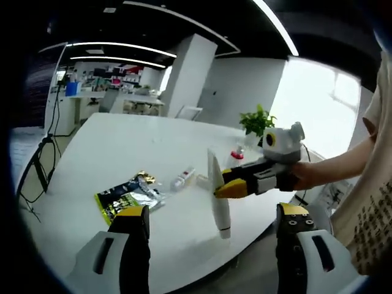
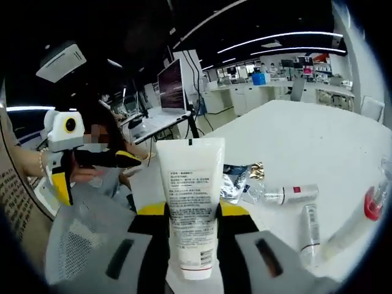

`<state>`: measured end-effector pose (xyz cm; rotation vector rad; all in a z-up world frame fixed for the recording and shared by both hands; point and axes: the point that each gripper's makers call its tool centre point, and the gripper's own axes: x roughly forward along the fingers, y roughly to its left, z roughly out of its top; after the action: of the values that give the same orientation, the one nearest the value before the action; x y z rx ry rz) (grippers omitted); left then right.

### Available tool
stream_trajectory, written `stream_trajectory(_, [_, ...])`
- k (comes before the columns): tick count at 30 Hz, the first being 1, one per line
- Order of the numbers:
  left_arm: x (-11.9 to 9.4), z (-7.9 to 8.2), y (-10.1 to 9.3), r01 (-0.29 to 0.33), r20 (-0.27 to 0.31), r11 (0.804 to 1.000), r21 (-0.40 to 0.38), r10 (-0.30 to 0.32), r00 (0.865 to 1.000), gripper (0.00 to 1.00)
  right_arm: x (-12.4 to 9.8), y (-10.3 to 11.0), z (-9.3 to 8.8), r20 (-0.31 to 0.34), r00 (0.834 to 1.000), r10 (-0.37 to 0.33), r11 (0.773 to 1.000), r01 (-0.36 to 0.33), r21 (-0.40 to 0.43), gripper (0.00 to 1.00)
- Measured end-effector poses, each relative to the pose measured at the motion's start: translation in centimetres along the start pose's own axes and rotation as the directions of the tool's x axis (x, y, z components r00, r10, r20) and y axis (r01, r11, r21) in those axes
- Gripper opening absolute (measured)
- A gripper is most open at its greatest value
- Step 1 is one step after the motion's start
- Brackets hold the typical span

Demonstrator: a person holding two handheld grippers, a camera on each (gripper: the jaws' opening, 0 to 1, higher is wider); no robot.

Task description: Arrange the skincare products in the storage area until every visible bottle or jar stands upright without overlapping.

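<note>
While clamped between the right gripper point(image 2: 191, 214) jaws, white tube point(image 2: 190, 205) held upright, cap down, just above the white table point(image 1: 122, 153). Left gripper point(image 1: 211, 220) hanging wide open near the table edge, nothing in it. Lying flat further out: small white bottle point(image 1: 182, 178), foil sachets point(image 1: 130, 195), another tube point(image 2: 310, 225), a red-capped bottle point(image 2: 358, 223). Potted plant point(image 1: 257, 122) at the back.
</note>
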<state>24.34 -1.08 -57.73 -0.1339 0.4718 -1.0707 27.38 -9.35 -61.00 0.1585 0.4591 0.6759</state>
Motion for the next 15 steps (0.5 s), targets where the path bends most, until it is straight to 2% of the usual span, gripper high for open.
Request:
stream_trajectory(4, [0.1,1.7,-1.1,0.036,0.029,0.999,-0.004,-0.036,0.999,0.83,-1.4,1.2,1.8,0.091,0.993,0.071,0.995,-0.078,0.069,0.28])
stream_trajectory(6, [0.1,3.1,-2.2,0.086,0.063,0.996,-0.015,-0.085,0.994,0.82,-2.3,1.9,3.0,0.142,0.983,0.12,0.985,-0.135,0.104,0.28])
stream_trajectory(7, [0.0,3.9,-2.9,0.125,0.079,0.992,-0.033,-0.122,0.989,0.83,-3.0,2.6,3.8,0.184,0.969,0.167,0.975,-0.19,0.112,0.28])
stream_trajectory(9, [0.0,4.7,-3.8,0.172,0.09,0.984,-0.043,-0.167,0.982,0.83,-3.9,3.2,4.8,0.227,0.953,0.201,0.964,-0.233,0.128,0.28])
stream_trajectory(12, [0.1,6.5,-5.6,0.268,0.113,0.962,-0.048,-0.261,0.959,0.81,-4.9,4.1,5.5,0.243,0.937,0.251,0.95,-0.286,0.124,0.28])
stream_trajectory(15, [0.4,7.9,-6.8,0.332,0.132,0.942,-0.048,-0.324,0.937,0.78,-5.8,5.3,6.2,0.267,0.914,0.305,0.93,-0.346,0.122,0.28])
